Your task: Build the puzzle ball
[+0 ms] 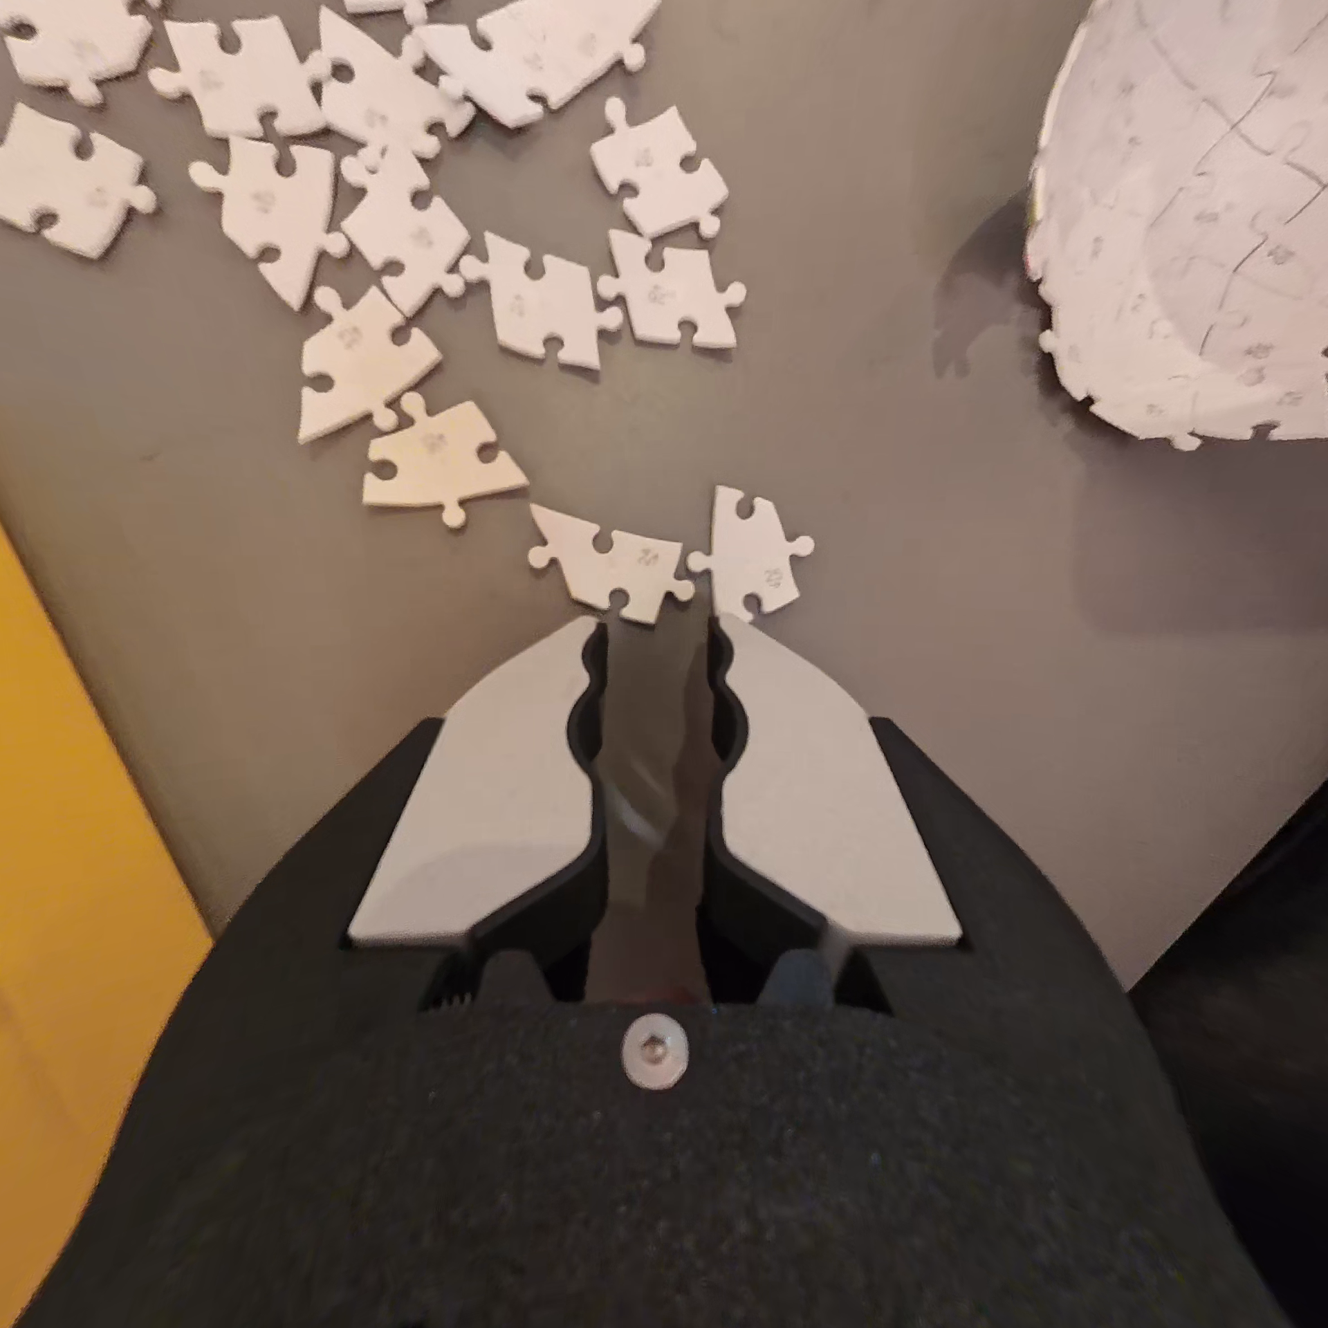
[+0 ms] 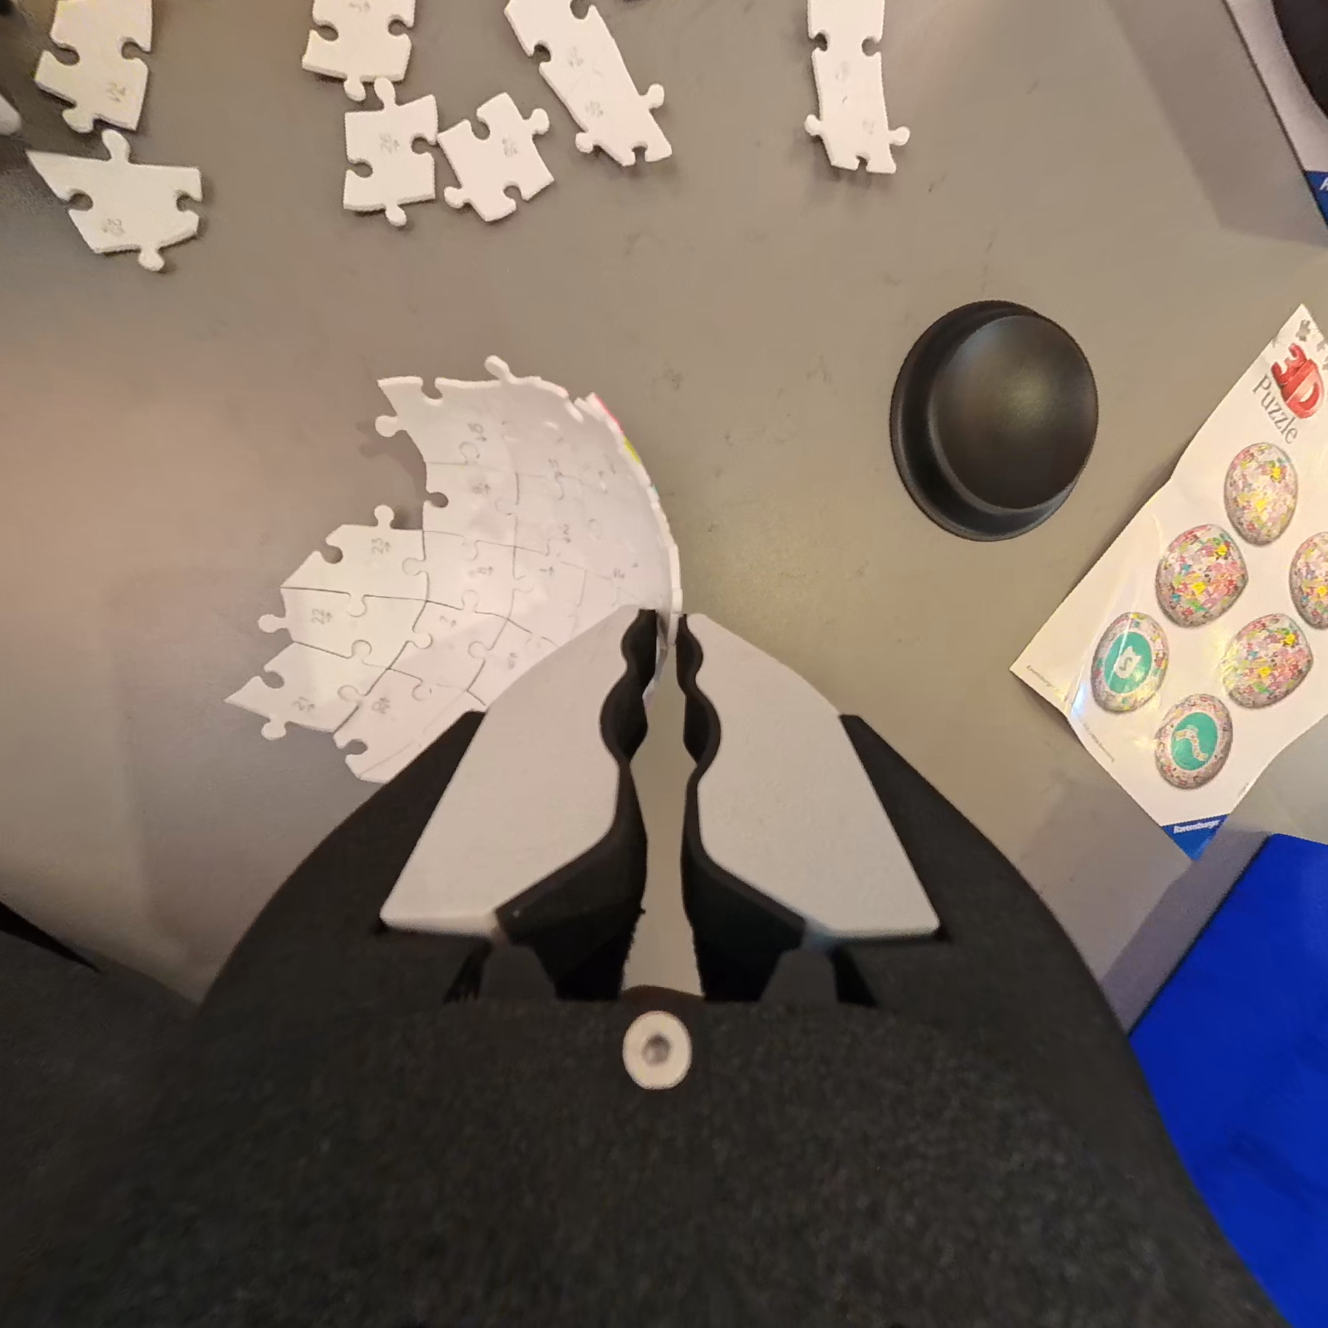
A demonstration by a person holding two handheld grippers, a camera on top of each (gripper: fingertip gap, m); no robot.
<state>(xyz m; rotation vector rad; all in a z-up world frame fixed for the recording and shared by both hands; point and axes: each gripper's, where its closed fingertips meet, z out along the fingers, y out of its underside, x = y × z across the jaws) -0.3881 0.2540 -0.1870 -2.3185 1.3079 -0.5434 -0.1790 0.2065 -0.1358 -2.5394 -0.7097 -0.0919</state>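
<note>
Right gripper (image 2: 667, 624) is clamped on the rim of the half-built puzzle ball (image 2: 496, 568), steadying it above the desk (image 2: 754, 302), while the left gripper (image 1: 655, 624) hovers parted and empty by a loose piece (image 1: 754, 557), probably the next one.

white curved part-built puzzle ball (image 2: 496, 560)
</note>
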